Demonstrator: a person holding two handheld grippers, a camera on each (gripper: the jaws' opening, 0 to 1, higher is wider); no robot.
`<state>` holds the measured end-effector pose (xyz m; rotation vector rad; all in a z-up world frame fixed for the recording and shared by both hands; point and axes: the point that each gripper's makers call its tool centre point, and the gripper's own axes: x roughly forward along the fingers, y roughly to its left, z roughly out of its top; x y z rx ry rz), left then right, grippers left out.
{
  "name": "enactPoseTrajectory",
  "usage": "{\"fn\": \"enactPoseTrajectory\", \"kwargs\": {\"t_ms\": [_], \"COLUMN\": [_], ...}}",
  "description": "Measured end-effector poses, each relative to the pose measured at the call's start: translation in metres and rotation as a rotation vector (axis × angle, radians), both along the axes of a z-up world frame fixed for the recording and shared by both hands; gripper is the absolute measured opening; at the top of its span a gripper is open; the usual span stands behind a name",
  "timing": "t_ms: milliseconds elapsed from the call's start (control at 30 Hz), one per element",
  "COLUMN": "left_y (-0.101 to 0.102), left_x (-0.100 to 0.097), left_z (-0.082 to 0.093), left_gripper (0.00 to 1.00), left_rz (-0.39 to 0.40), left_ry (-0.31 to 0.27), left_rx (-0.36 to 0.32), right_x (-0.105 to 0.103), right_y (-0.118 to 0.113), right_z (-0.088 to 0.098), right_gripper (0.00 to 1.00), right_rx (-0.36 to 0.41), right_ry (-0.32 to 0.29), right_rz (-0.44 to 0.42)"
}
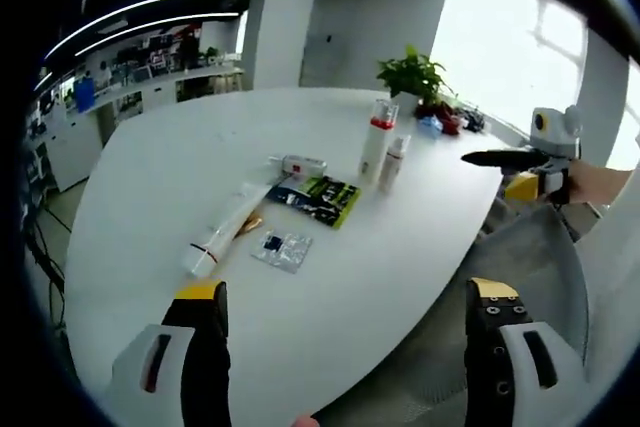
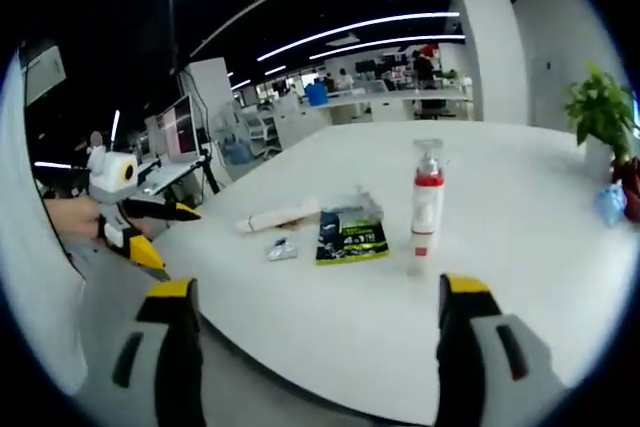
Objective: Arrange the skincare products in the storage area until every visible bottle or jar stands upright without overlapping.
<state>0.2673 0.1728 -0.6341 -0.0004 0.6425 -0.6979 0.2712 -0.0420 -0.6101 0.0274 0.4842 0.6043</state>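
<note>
While both grippers, left gripper (image 1: 345, 322) and right gripper (image 2: 313, 319), are hovering released and empty, the white plastic tube (image 1: 228, 228) is lying flat ahead of the left one on the white bench (image 1: 150, 177); reaching past is risking toppling the tall red-collared white pump bottle (image 2: 427, 209).

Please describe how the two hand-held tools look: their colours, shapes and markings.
Each tool has two black jaws with yellow tips, set in pale grey housings with dark slots: the left tool, the right tool. Seen from the side, the right tool is white and yellow, with long black jaws.
</note>
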Motion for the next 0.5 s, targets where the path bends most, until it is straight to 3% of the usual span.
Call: {"fn": "enactPoseTrajectory", "kwargs": {"t_ms": [67,200,300,500], "left_y": [0.0084,0.0065,0.0068,0.0093], "left_x": [0.0032,-0.0013,-0.0011,0.0053], "left_z": [0.0019,-0.0002,-0.0051,-0.0051], "left_gripper": [0.97,0.97,0.97,0.97], "left_rz": [0.076,0.084,0.075,0.113], "left_ry": [-0.025,-0.019,-0.012,-0.024], "left_rx": [0.014,-0.005,0.04,0.047], "right_x": [-0.0017,-0.0026,-0.0012,0.0004], "right_y": [-0.0003,0.0006,-0.0014,-0.0054], "right_z": [-0.0027,-0.0085,-0.0064,-0.0081], "right_gripper": [1.0,1.0,1.0,1.0], "right_rx": [-0.002,-0.008,-0.021,-0.009], "right_ry": [0.008,0.016,0.002,-0.005], "right_rz": [0.003,0.031,0.039,0.035]}}
